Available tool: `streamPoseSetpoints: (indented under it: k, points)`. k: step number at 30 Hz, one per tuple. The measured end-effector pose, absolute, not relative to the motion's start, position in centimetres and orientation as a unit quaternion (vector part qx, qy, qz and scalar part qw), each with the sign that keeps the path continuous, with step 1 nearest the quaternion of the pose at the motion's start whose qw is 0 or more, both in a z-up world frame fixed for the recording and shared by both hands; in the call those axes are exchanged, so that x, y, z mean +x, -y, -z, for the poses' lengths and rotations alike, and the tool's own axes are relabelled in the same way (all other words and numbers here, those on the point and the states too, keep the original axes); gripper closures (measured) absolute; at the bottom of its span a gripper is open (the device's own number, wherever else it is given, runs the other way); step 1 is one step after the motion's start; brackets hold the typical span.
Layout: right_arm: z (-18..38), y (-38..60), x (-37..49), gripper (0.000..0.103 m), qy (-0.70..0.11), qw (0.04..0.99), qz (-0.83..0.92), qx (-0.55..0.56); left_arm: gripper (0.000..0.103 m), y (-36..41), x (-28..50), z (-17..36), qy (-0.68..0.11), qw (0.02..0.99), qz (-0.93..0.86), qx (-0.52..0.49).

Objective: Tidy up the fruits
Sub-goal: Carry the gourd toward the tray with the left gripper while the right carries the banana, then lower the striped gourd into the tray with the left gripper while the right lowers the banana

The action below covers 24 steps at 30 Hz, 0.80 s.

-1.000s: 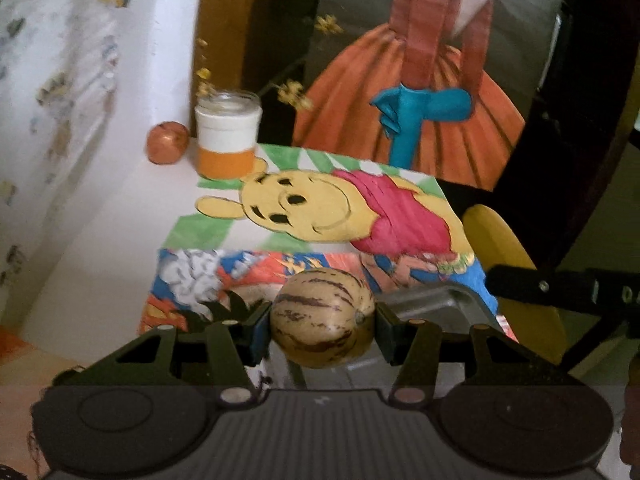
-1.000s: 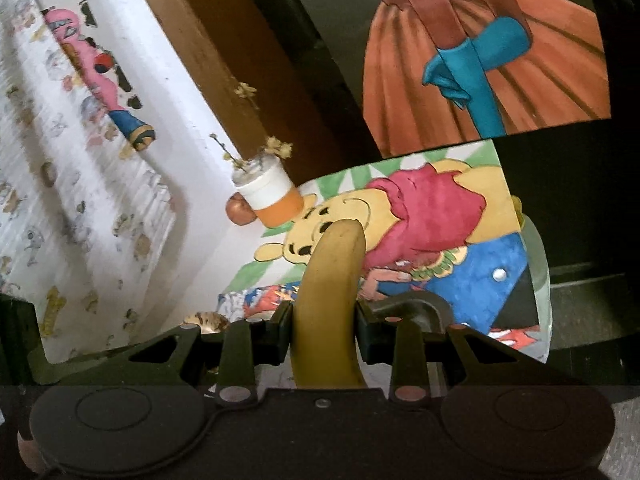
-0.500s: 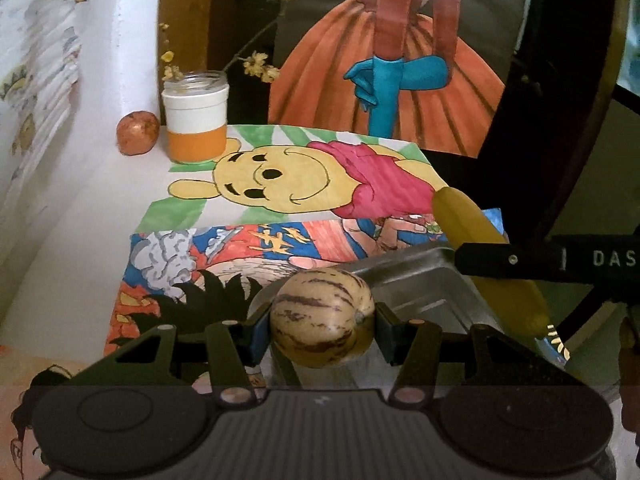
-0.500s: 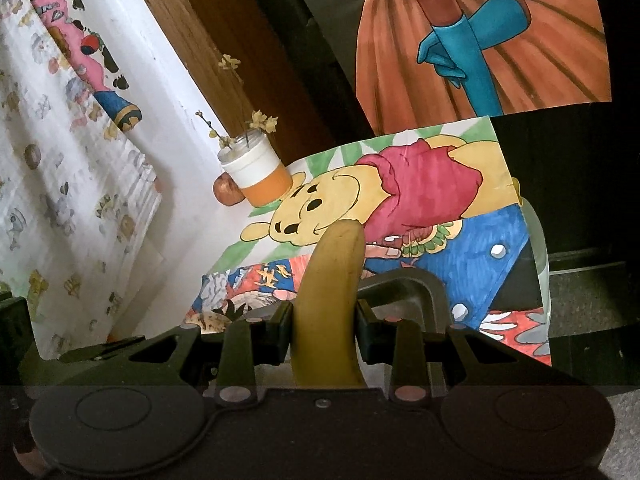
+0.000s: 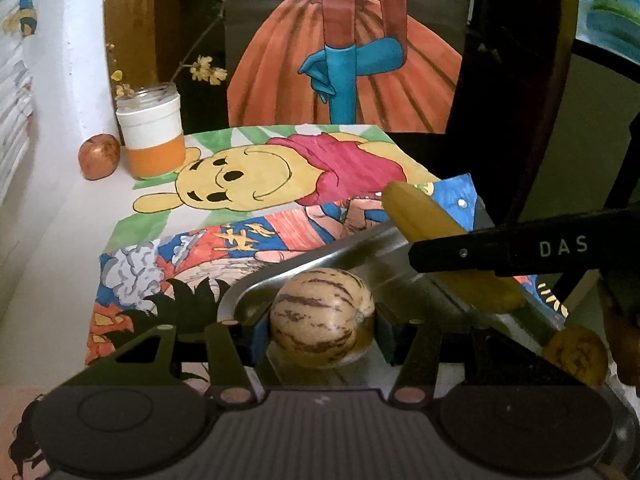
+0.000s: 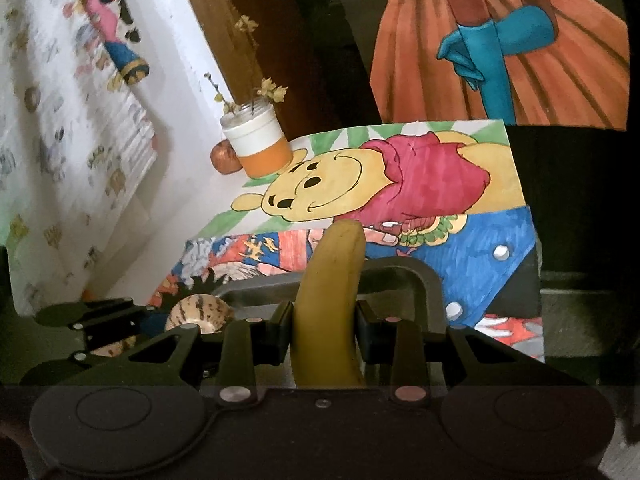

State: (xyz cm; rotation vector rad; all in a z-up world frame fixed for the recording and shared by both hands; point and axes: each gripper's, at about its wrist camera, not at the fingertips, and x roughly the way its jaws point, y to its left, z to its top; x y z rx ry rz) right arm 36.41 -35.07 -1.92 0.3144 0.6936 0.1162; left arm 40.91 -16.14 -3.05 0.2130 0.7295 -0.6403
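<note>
My left gripper [image 5: 320, 330] is shut on a round cream fruit with purple stripes [image 5: 322, 316], held just over the near-left corner of a metal tray [image 5: 360, 248]. My right gripper [image 6: 324, 332] is shut on a yellow banana [image 6: 332, 280], which points forward over the same tray [image 6: 420, 276]. In the left wrist view the banana [image 5: 424, 216] crosses above the tray's right side with the right gripper's finger over it. In the right wrist view the striped fruit [image 6: 200, 312] shows at the lower left. A small reddish fruit [image 5: 99, 156] lies at the back left.
A white and orange jar [image 5: 151, 136] with dried twigs stands beside the reddish fruit. Coloured drawings [image 5: 248, 176] cover the white table top. A painted panel [image 5: 344, 60] stands behind. A yellow-brown piece [image 5: 576, 354] lies at the tray's right edge.
Both grippers moved forward and lower over the tray, each still holding its fruit. The banana came further into the left wrist view, and the striped fruit grew in the right wrist view.
</note>
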Motion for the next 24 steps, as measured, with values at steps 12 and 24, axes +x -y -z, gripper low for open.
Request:
streamPoseSetpoints:
  k: [12, 24]
  points:
    - [2.1, 34.3, 37.3, 0.068, -0.352, 0.928, -0.107, 0.055, 0.045, 16.2, 41.2, 4.1, -0.362, 0.867, 0.323, 0.116]
    - [2.5, 34.3, 37.7, 0.067, -0.373, 0.921, -0.101, 0.044, 0.045, 16.1, 41.3, 4.1, -0.358, 0.86, 0.339, 0.131]
